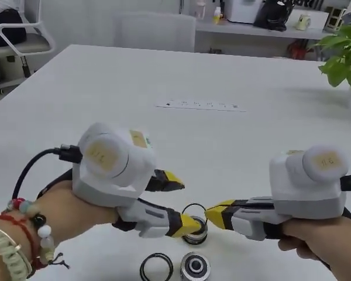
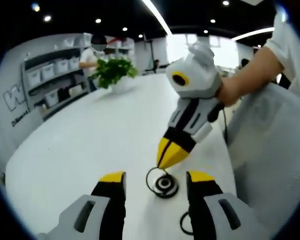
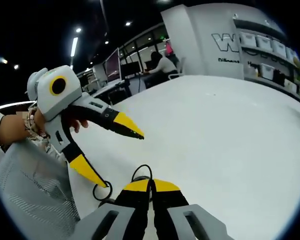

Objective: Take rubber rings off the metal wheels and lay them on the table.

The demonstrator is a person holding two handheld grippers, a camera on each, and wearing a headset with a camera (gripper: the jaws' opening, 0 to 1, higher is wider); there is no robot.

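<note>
Nearest the headset, a loose rubber ring (image 1: 156,267) and a bare metal wheel (image 1: 195,266) are lying side by side on the surface (image 1: 164,88), evidently one finished pair. Just beyond them, the right hand-held gripper (image 1: 209,214) is pinching the half-lifted ring (image 1: 193,204) of a second wheel (image 1: 194,236). The left hand-held gripper (image 1: 191,206) is holding its jaws wide apart, the lower one seemingly bracing that wheel.

Left gripper view: its own jaws are standing apart on either side of the second wheel (image 2: 164,185), with the right tip meeting the ring's loop from above.

Right gripper view: its jaws are clamping together with the loop rising just beyond them, probably to peel it upward.
</note>
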